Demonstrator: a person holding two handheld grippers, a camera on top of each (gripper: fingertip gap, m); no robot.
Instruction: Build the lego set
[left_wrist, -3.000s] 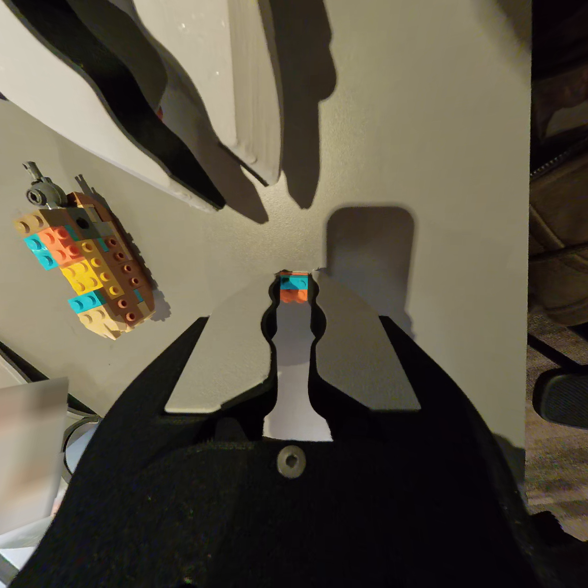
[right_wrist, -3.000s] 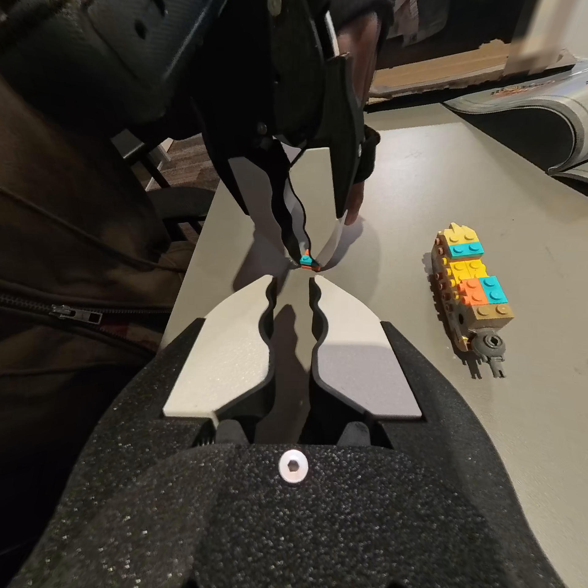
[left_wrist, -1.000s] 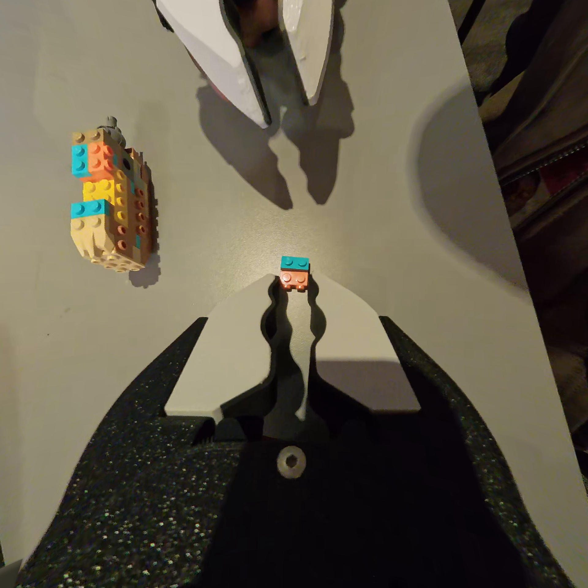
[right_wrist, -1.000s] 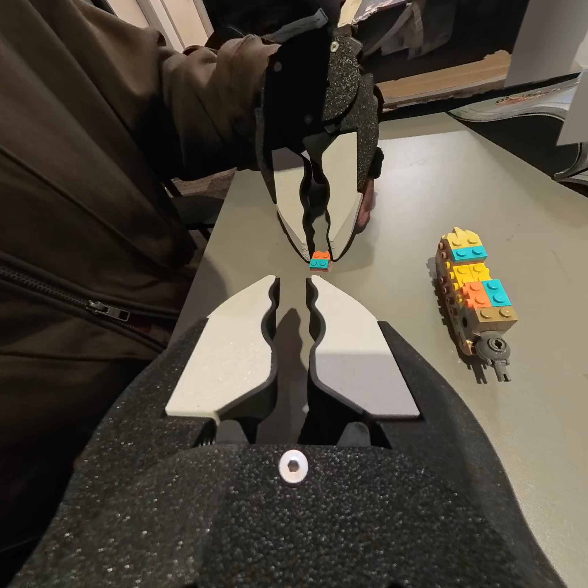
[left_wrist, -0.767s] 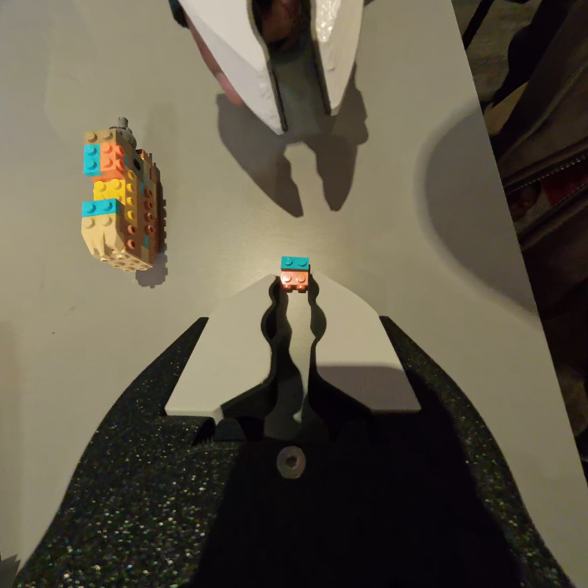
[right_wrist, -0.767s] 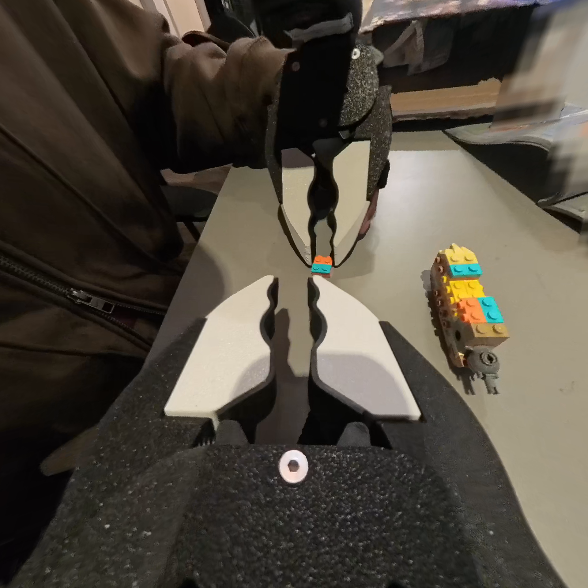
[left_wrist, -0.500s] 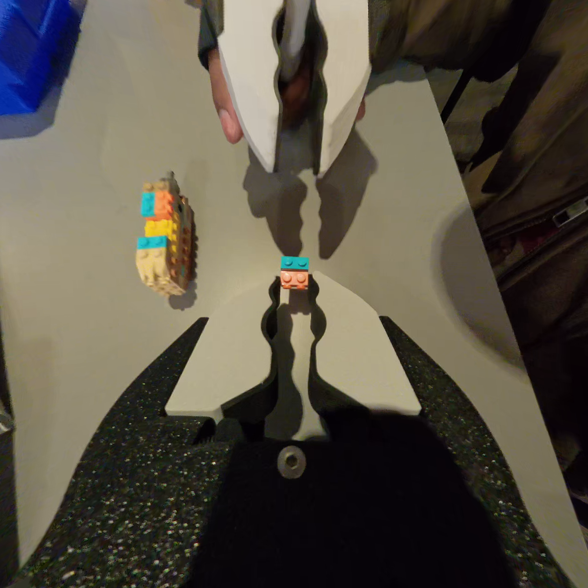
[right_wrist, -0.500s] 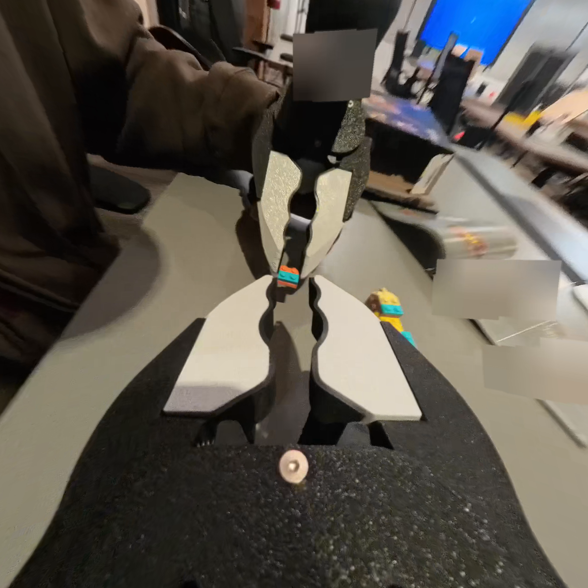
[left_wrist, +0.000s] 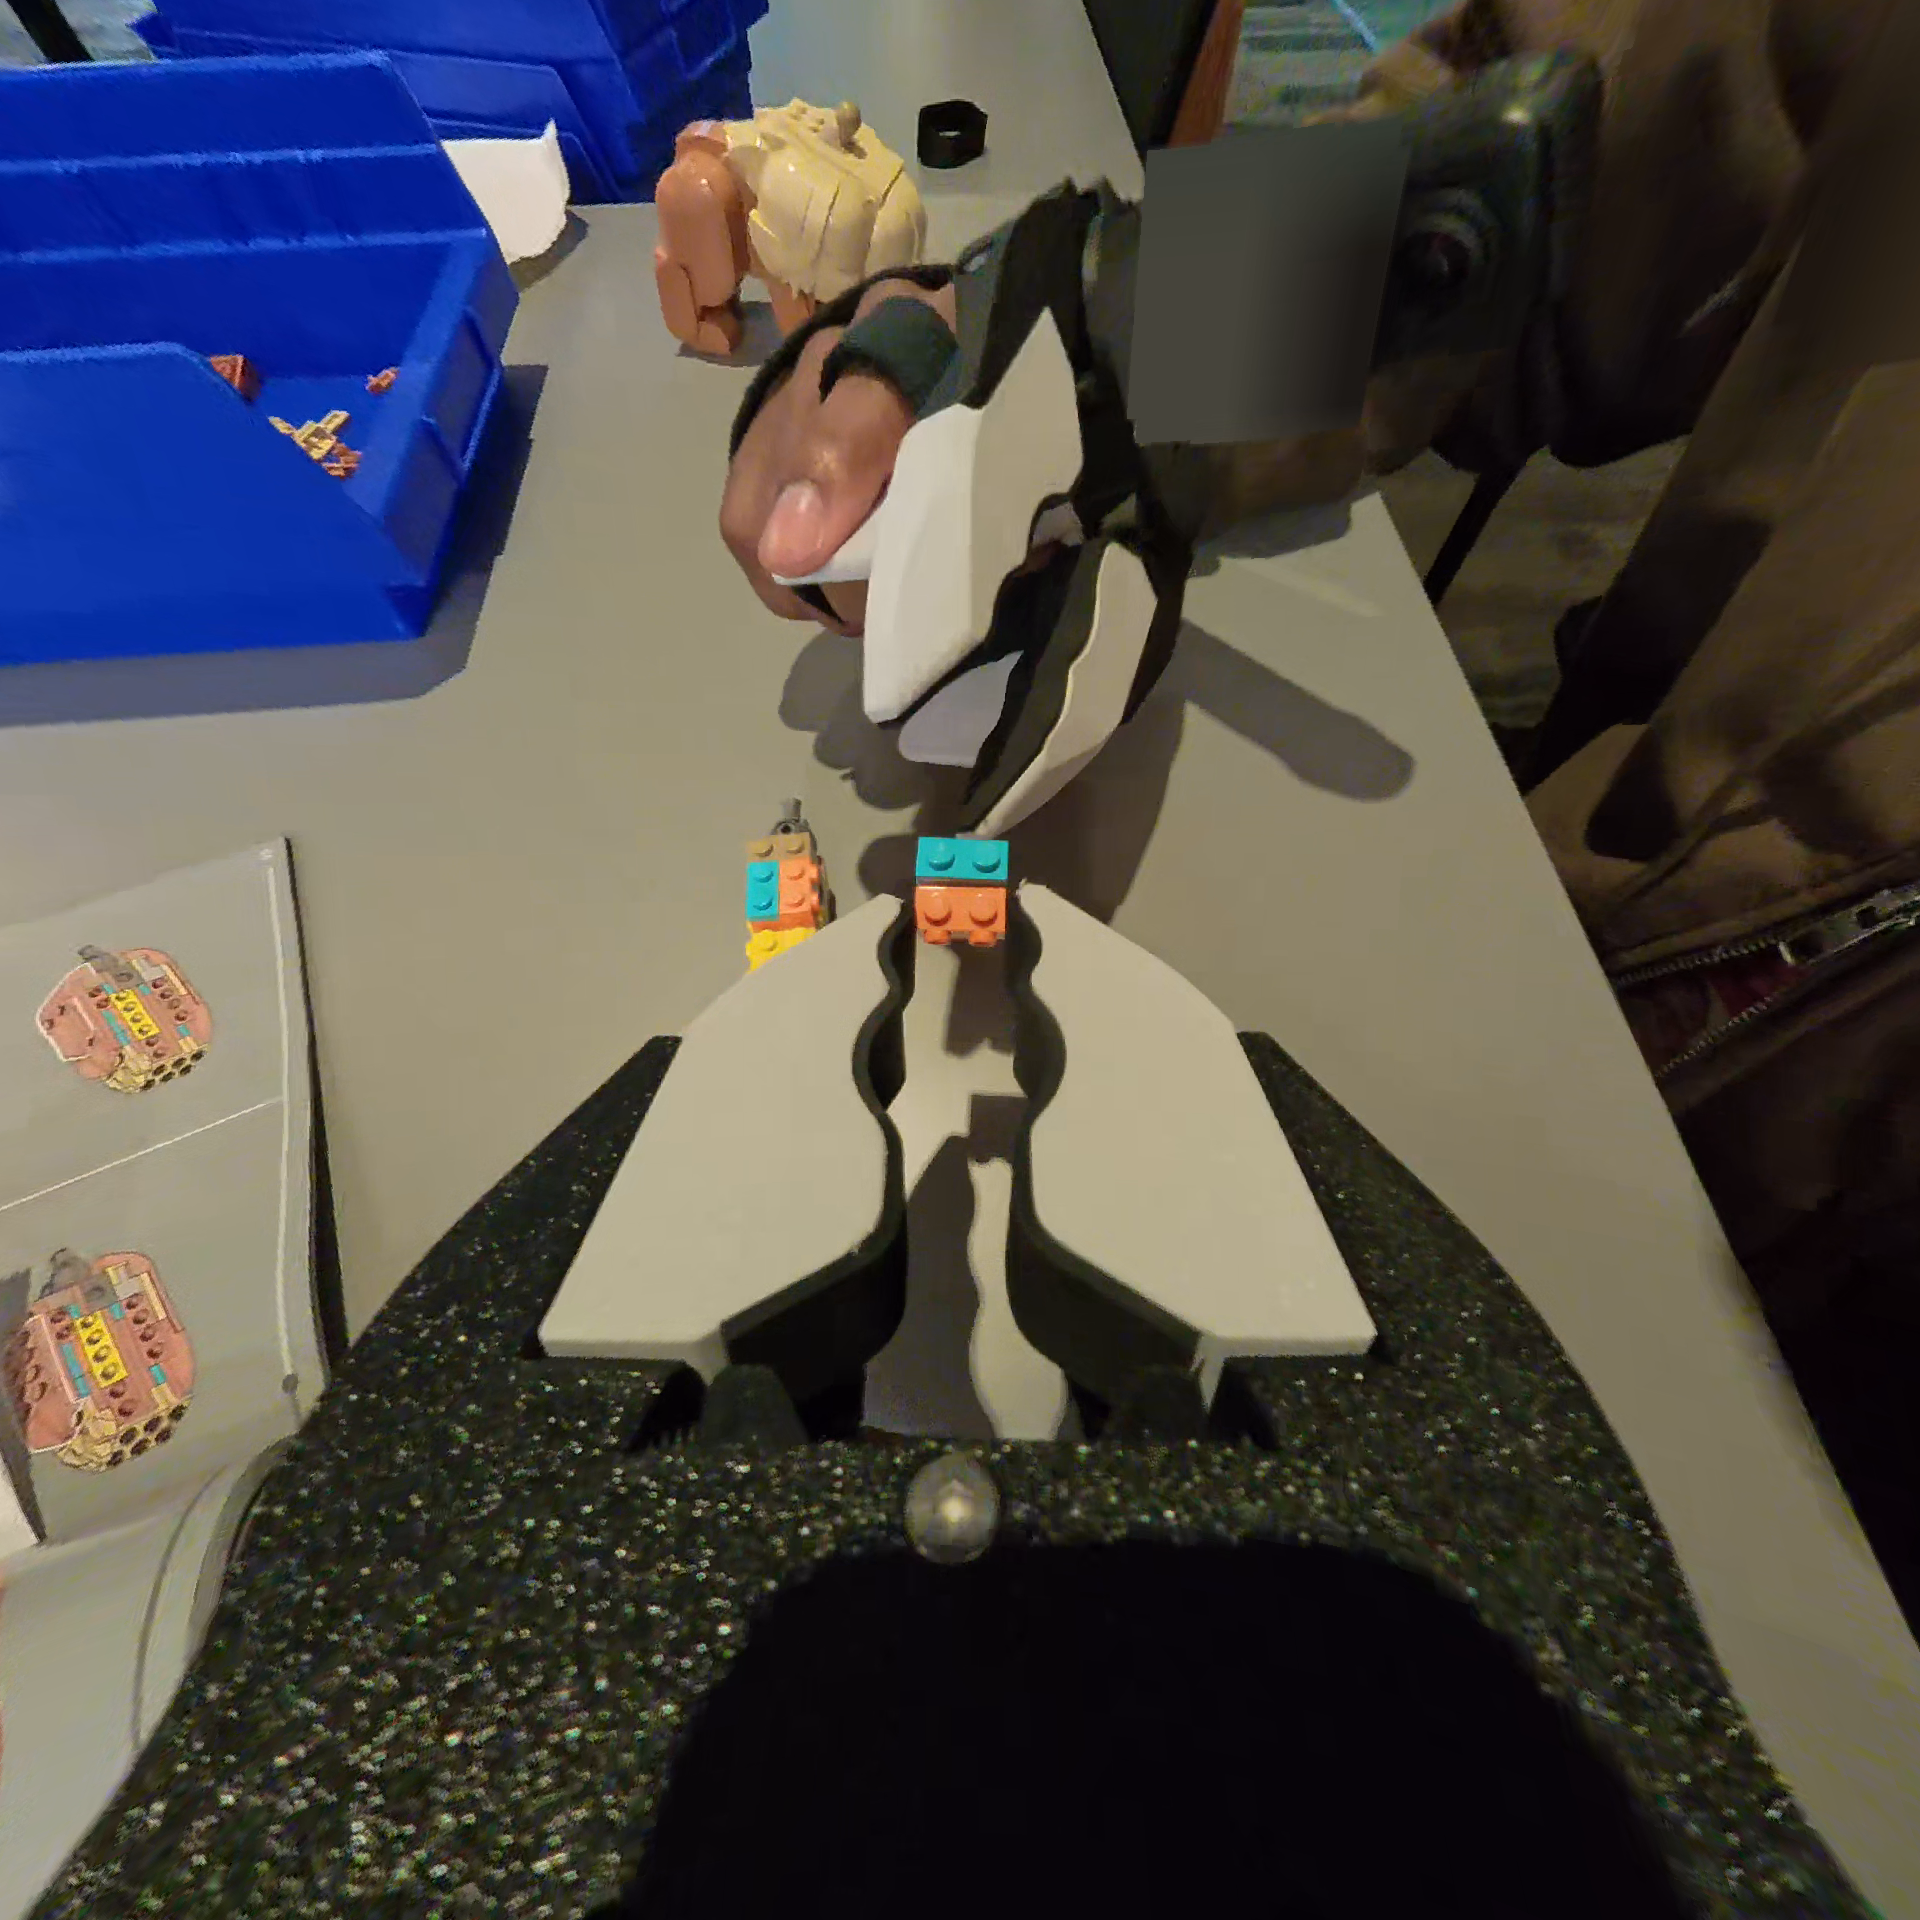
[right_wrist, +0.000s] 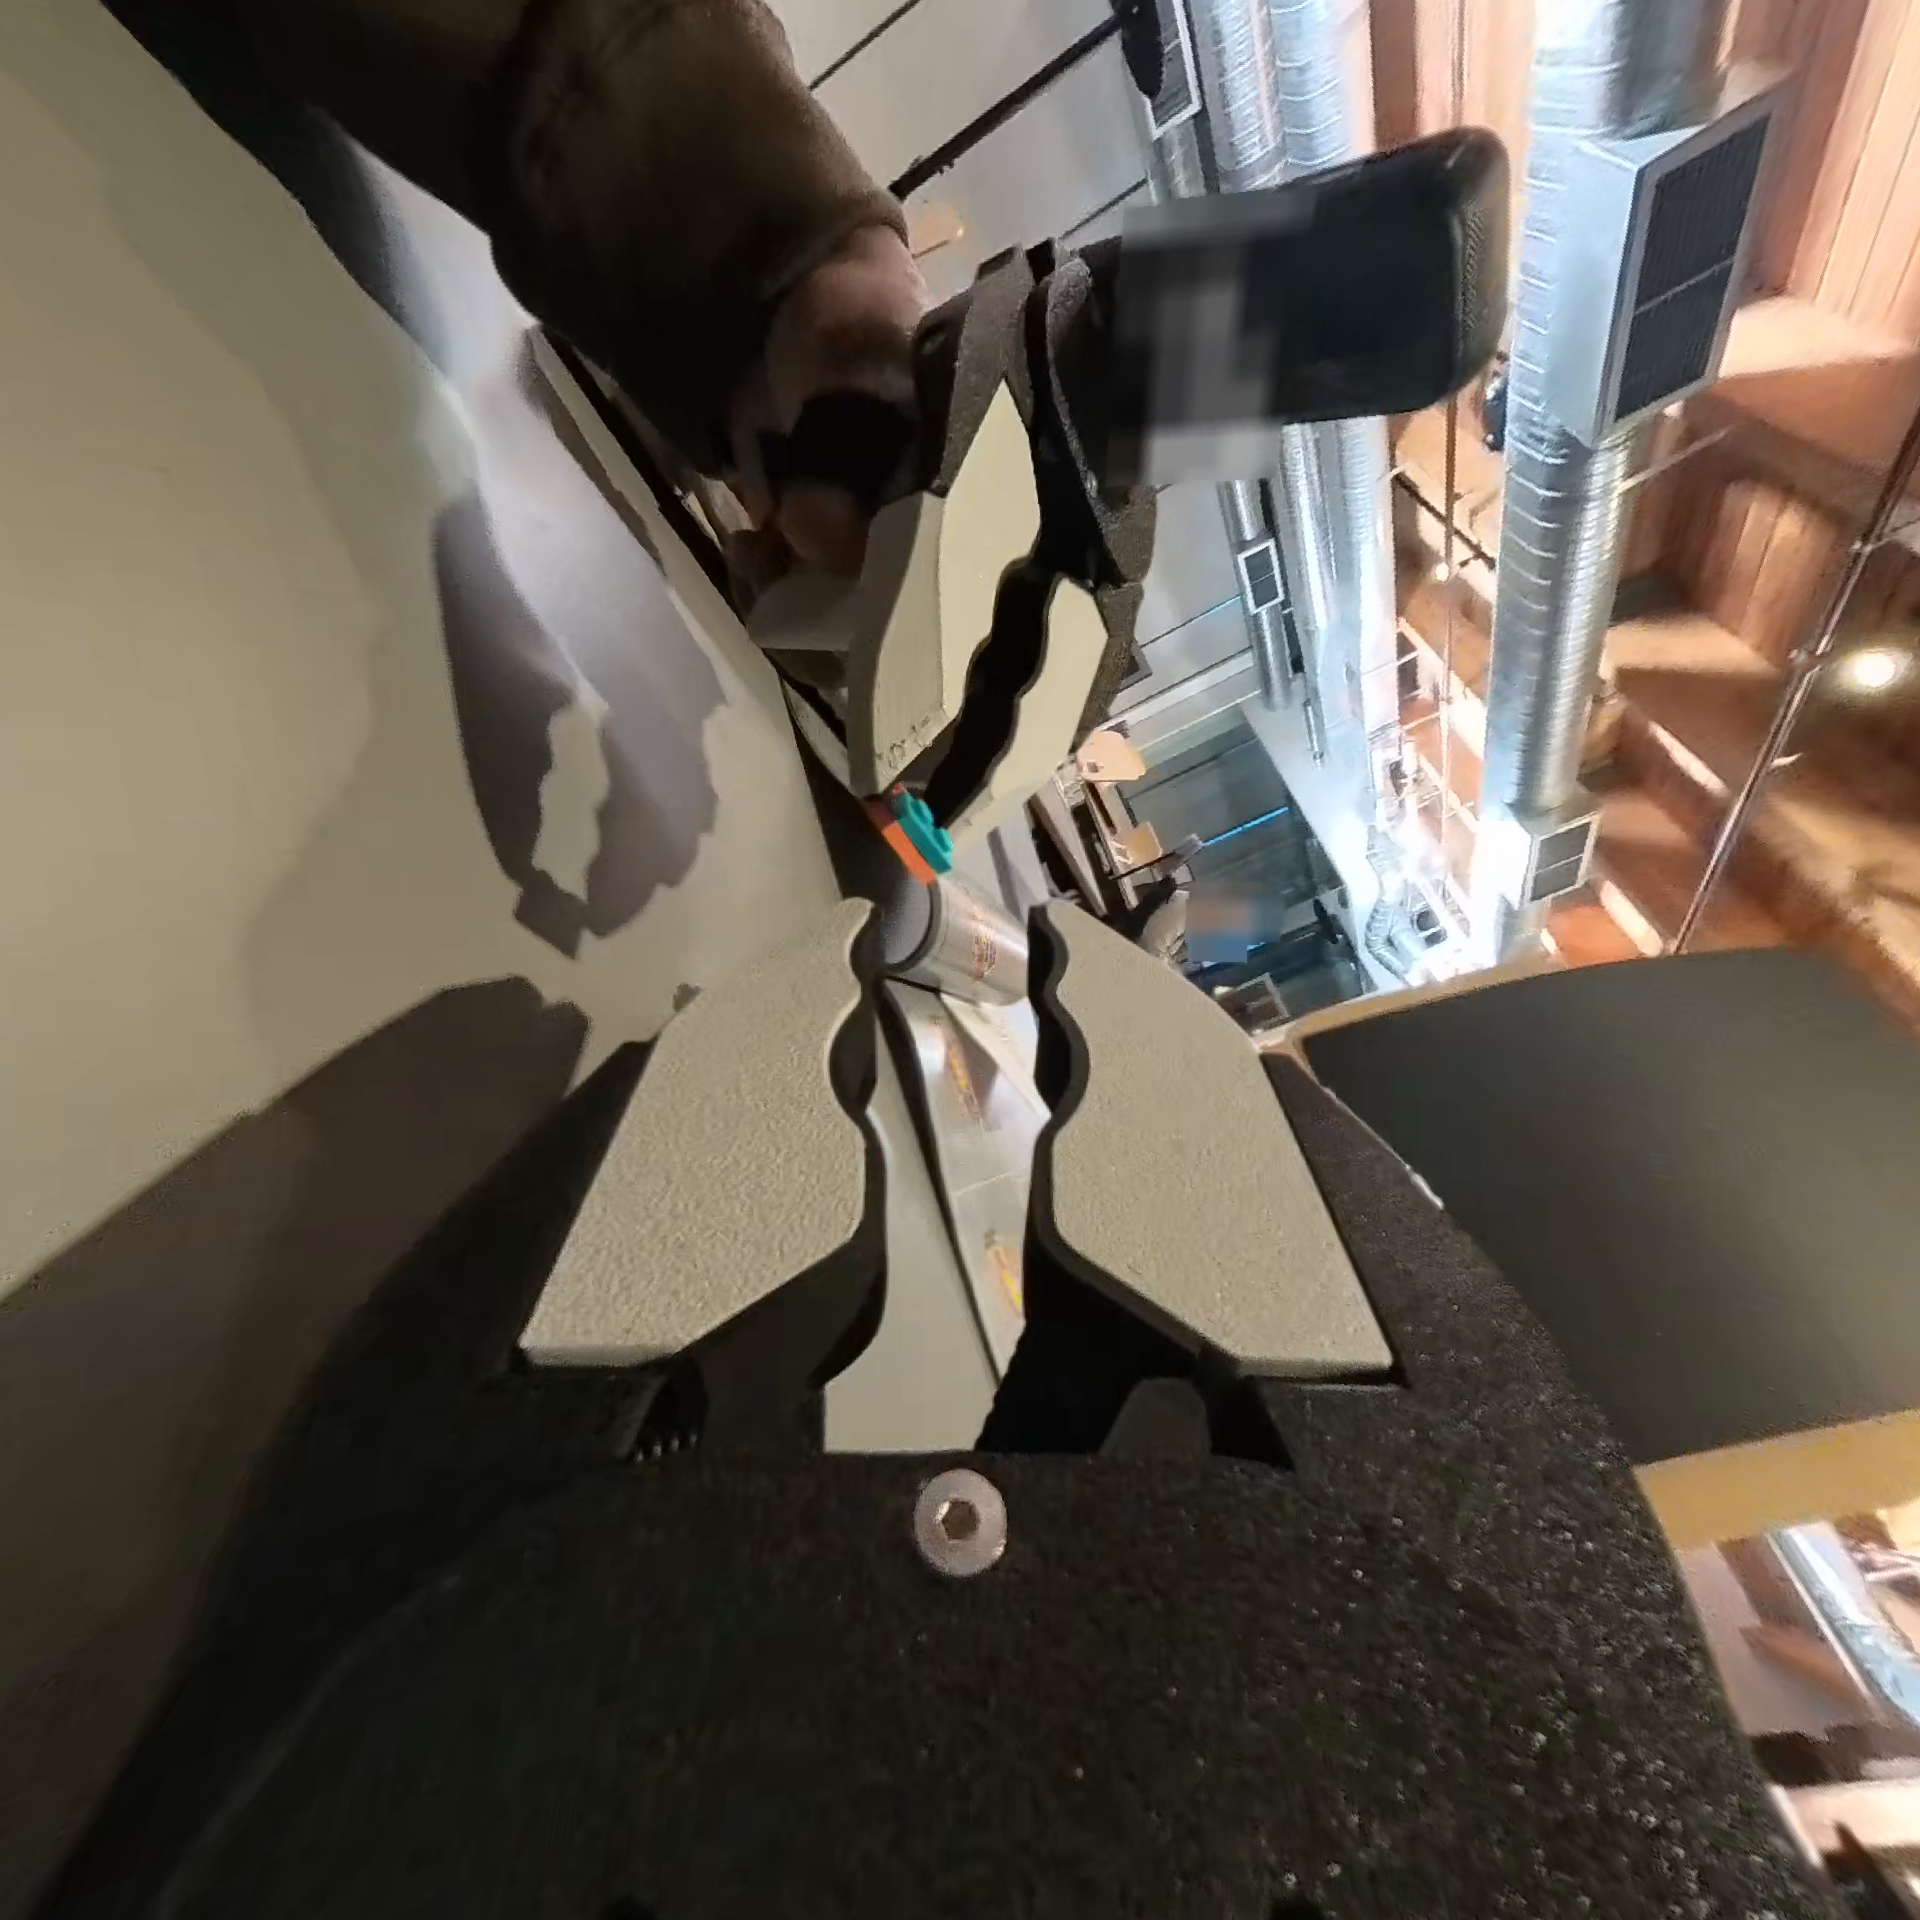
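My left gripper (left_wrist: 961, 916) is shut on a small teal-over-orange brick stack (left_wrist: 961, 885), held at the fingertips above the grey table (left_wrist: 582, 769). The partly built multicoloured model (left_wrist: 784, 894) lies on the table just left of my fingertips, partly hidden by the left finger. My right gripper (right_wrist: 951, 925) is open and empty. It is rolled on its side and points at the left gripper (right_wrist: 920, 800) and its brick stack (right_wrist: 914, 836). In the left wrist view the right gripper (left_wrist: 945, 764) hovers just beyond the stack, held by a hand.
Blue bins (left_wrist: 208, 395) with several small pieces stand at the back left. A tan and peach figure (left_wrist: 790, 208) and a black ring (left_wrist: 951, 130) sit at the far end. An instruction sheet (left_wrist: 135, 1164) lies at the left. The table's edge (left_wrist: 1455, 935) runs along the right.
Both grippers have tilted up from looking down at the table, and the right one has rolled onto its side. The left gripper still holds the brick stack, with the right gripper close in front.
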